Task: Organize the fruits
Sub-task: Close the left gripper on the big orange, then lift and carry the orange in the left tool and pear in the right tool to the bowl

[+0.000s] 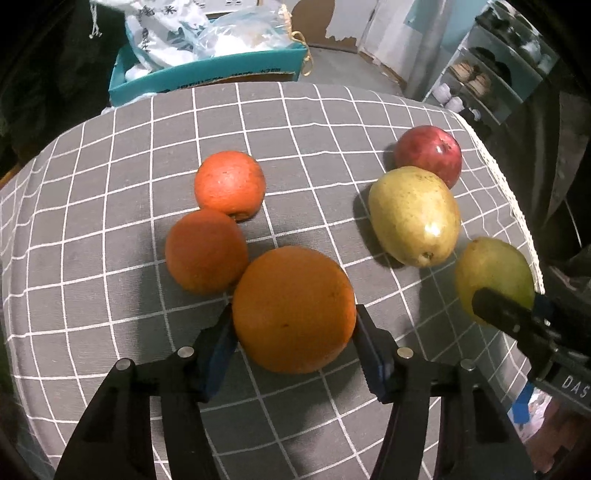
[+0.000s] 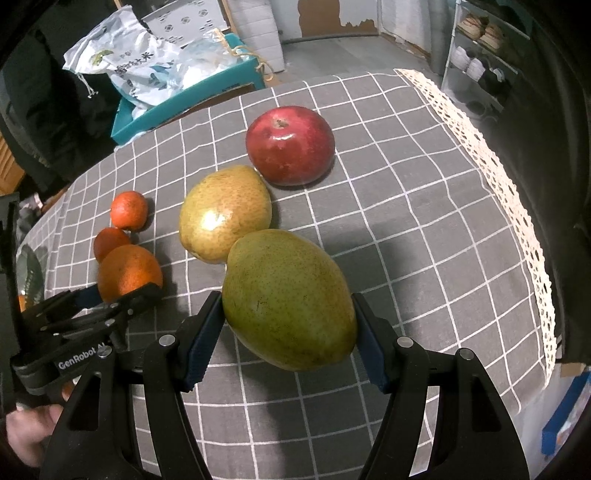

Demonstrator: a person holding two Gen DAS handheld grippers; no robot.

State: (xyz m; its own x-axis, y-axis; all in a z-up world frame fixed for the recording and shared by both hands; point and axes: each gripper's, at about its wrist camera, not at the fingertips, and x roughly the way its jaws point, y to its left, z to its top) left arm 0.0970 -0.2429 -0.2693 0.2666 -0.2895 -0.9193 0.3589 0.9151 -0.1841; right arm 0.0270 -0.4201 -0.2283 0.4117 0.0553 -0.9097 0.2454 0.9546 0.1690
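1. While both tools grip fruit, the sort looks close to done: the left gripper is clamped on the big orange, blue pads pressing both sides.
2. Right gripper is clamped on the green pear, pads tight on both flanks.
3. Oranges sit toward the table's left side: far orange, mid orange, then the big one nearest the front edge, touching or almost touching the mid one.
4. Right half of the table: apple farthest back, yellow pear just in front and touching or nearly touching it, green pear at the front of that line.
5. Green pear looks in contact with the yellow pear; cannot tell if either held fruit rests on the cloth or hangs slightly above it.
6. Step in hand, my read: placing the last fruit of each group, oranges left, pears and apple near the lace-trimmed right edge.
7. Next move calls for: settle each fruit on the cloth, open jaws gently, back out straight along the fingers without nudging neighbours.
8. Risk: round fruit rolls on release; the pear is oblong and tilted, may tip toward the yellow pear or the right edge.
9. Off the table's far edge: teal box with bags; not part of the task.
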